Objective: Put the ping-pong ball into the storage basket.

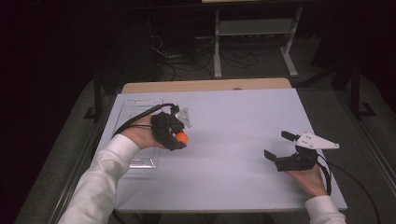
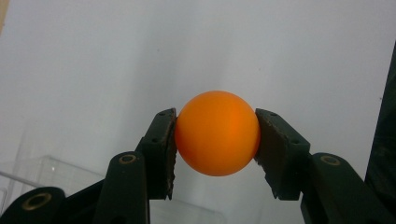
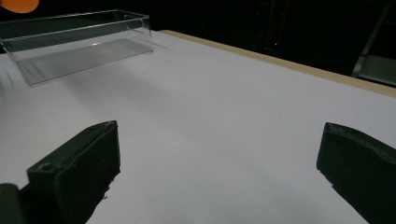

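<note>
At the left of the table (image 1: 243,186) lies a clear plastic tray (image 1: 140,161), and in the right gripper view its visible end looks empty, though the glare and the left hand over it in the high view make that hard to confirm for the whole of it. Just beside its right edge the left gripper (image 2: 215,135) hangs above the table with an orange ball (image 2: 217,133) pinched between its two pads, held only at the ball's widest line. That is the weak point: a smooth round ball gripped on two small contact patches could squirt out if the hand tilts or the pinch eases, then bounce and roll off the bare surface. Released from too high over the tray, it could also hop back out over the low wall. Far to the right, the right gripper (image 1: 276,145) rests on the table, jaws spread wide with nothing between them.
</note>
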The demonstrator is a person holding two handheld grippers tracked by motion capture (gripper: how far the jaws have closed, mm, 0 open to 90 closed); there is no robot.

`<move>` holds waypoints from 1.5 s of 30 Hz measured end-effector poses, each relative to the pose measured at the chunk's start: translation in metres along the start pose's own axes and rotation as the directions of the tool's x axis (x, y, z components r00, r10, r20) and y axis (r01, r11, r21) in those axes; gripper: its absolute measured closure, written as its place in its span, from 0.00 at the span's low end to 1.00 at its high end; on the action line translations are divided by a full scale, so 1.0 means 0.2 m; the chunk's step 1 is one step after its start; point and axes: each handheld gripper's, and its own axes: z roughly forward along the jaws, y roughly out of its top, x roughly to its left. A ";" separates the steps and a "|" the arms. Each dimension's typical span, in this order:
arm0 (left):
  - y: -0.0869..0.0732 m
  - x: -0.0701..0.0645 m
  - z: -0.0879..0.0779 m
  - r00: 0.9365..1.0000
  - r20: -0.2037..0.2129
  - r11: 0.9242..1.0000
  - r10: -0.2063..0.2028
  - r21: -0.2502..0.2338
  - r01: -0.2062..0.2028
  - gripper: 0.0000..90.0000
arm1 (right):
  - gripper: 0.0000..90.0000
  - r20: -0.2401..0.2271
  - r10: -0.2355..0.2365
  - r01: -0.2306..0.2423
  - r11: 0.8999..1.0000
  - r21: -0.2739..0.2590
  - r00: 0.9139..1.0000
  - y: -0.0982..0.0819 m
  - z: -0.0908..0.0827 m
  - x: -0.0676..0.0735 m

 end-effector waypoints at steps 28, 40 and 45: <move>-0.14 0.05 -0.20 0.998 -0.058 0.999 -0.028 0.034 0.030 0.57 | 0.00 0.001 0.001 -0.001 1.000 0.000 1.000 0.00 0.00 0.00; -0.20 0.08 -0.25 0.996 -0.072 0.998 -0.047 0.049 0.051 0.57 | 0.00 0.001 -0.001 0.001 1.000 0.002 1.000 0.00 0.00 0.00; -0.22 0.08 -0.28 0.995 -0.084 0.995 -0.050 0.076 0.056 0.57 | 0.00 0.001 0.002 -0.002 1.000 -0.001 1.000 0.00 0.00 0.00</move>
